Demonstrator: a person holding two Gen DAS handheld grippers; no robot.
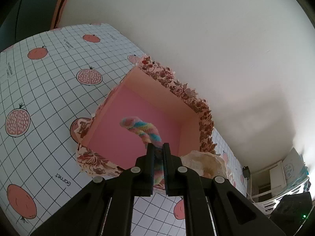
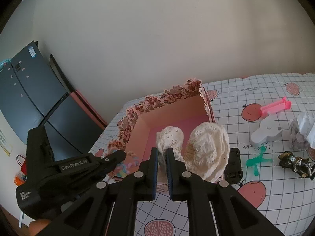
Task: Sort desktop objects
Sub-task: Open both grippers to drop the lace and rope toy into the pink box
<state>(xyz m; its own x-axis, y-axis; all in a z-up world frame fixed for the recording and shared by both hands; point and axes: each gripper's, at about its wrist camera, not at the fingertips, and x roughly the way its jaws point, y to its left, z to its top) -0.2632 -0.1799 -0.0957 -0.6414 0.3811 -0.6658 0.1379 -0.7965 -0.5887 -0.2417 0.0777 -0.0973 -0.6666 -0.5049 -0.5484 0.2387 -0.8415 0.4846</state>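
An open pink box (image 1: 157,90) with a floral rim stands on the checked tablecloth (image 1: 49,78). My left gripper (image 1: 158,145) is shut on a pastel rainbow fuzzy rope (image 1: 137,126), whose free end curls up over the box's inside. In the right wrist view the left gripper (image 2: 123,155) sits at the box's (image 2: 173,108) near left corner, with the rope (image 2: 126,166) hanging at its tip. My right gripper (image 2: 161,149) is shut on a cream lace cloth (image 2: 206,149), which bulges over the box's near edge. That cloth (image 1: 204,163) also shows in the left wrist view.
Right of the box lie a small black object (image 2: 234,165), a green pipe-cleaner figure (image 2: 258,162), a white elephant-shaped piece (image 2: 265,132), a pink clip (image 2: 275,106), crumpled paper (image 2: 303,131) and a black-and-gold item (image 2: 297,164). A dark fridge (image 2: 29,90) stands far left. A wall lies behind the box.
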